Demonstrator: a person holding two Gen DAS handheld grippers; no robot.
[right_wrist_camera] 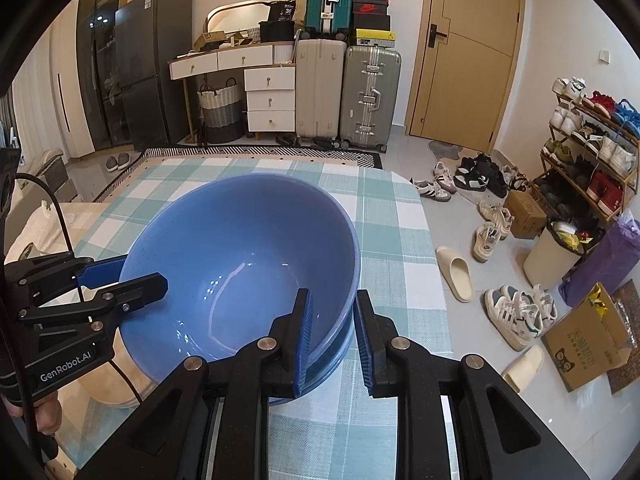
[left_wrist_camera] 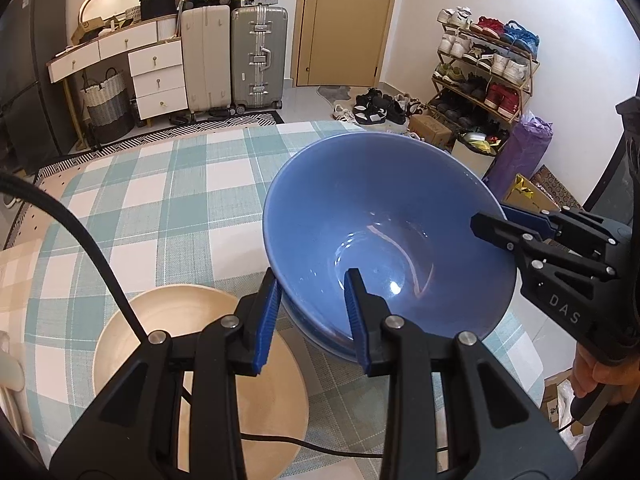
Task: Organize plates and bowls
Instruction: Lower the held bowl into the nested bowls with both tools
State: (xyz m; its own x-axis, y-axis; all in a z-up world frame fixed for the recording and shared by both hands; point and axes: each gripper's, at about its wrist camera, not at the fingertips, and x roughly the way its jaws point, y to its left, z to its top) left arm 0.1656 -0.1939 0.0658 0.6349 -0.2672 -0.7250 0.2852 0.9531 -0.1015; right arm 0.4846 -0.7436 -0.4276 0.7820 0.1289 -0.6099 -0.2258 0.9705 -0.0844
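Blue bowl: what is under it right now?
Under the blue bowl, held by both hand-held grippers, a second blue rim shows, apparently another bowl nested beneath. Below that is the checked tablecloth. Whether the bottom touches it is hidden.

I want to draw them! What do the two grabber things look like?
Both the left gripper and right gripper are black plastic with silver bolts and ridged blue pads. One says "DAS", the other "GenRobot.AI". A black cable trails away.
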